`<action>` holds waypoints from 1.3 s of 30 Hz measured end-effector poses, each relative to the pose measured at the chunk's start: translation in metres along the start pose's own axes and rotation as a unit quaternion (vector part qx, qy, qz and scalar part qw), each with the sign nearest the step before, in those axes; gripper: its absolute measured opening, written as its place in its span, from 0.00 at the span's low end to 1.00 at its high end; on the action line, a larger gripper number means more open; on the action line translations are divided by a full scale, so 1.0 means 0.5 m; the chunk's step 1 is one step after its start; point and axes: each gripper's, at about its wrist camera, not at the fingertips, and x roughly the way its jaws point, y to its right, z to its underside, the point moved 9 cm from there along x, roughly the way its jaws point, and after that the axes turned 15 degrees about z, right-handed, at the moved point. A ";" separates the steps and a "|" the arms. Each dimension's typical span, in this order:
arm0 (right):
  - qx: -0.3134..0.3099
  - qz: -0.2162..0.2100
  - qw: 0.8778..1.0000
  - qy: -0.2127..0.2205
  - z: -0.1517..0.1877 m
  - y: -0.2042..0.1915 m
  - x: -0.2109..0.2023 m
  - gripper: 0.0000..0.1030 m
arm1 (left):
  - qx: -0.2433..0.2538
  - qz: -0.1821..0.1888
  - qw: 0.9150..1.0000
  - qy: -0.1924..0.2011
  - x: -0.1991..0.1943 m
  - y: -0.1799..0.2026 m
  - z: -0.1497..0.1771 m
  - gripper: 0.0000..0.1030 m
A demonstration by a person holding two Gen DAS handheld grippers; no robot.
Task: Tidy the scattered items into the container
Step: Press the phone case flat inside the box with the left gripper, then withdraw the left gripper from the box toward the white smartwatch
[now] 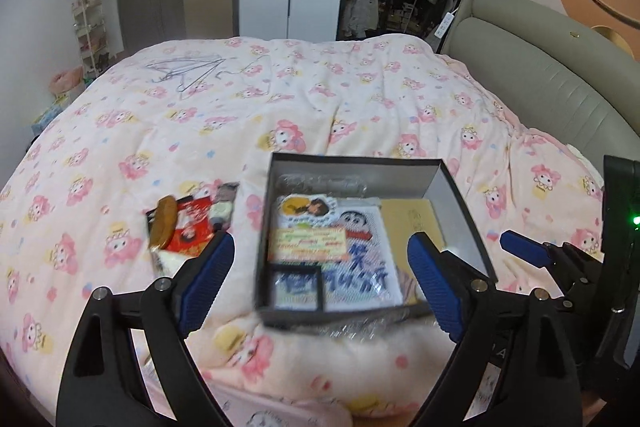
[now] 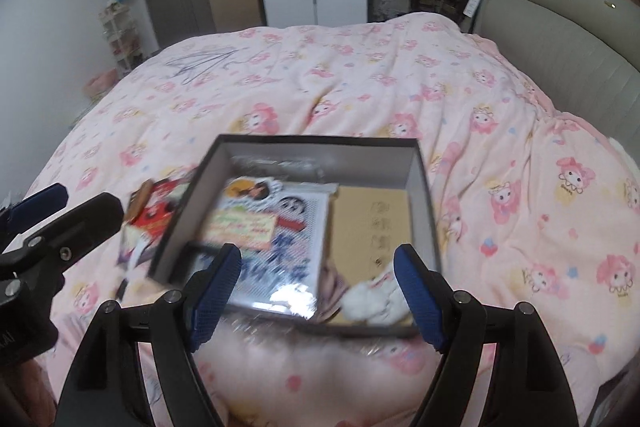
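Note:
A dark open box (image 1: 352, 163) (image 2: 320, 143) lies on the pink quilt. Inside it are a cartoon-print packet (image 1: 360, 247) (image 2: 280, 247), a yellow label card (image 1: 306, 243) (image 2: 240, 227), a tan envelope (image 1: 408, 219) (image 2: 372, 215) and a small black frame (image 1: 298, 287). A white fluffy item (image 2: 376, 301) rests in the box's near corner. Left of the box sit a red packet (image 1: 190, 227) (image 2: 154, 215), a brown comb-like piece (image 1: 162, 221) and a small grey item (image 1: 224, 207). My left gripper (image 1: 320, 259) hangs open above the box's near edge, nothing in it. My right gripper (image 2: 318, 269) is open too, empty, over the box.
The quilt (image 1: 320, 99) covers a wide bed with a grey padded headboard (image 1: 540, 75) on the right. Wire hangers (image 1: 188, 69) lie at the far left of the bed. A door, wardrobe and shelf stand behind.

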 end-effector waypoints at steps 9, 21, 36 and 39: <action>-0.070 -0.063 0.995 -0.022 0.072 -0.180 -0.023 0.75 | -0.072 -0.036 0.997 -0.010 -0.086 -0.167 0.091 0.87; -0.171 -0.123 0.972 -0.108 0.179 -0.432 0.055 0.75 | -0.232 -0.075 0.968 -0.056 -0.100 -0.489 0.267 0.61; -0.192 -0.172 0.953 -0.160 0.169 -0.625 0.211 0.45 | -0.342 0.001 0.934 -0.103 -0.036 -0.632 0.430 0.41; -0.165 -0.196 0.949 -0.182 0.153 -0.639 0.243 0.46 | -0.347 0.016 0.933 -0.100 -0.024 -0.637 0.425 0.41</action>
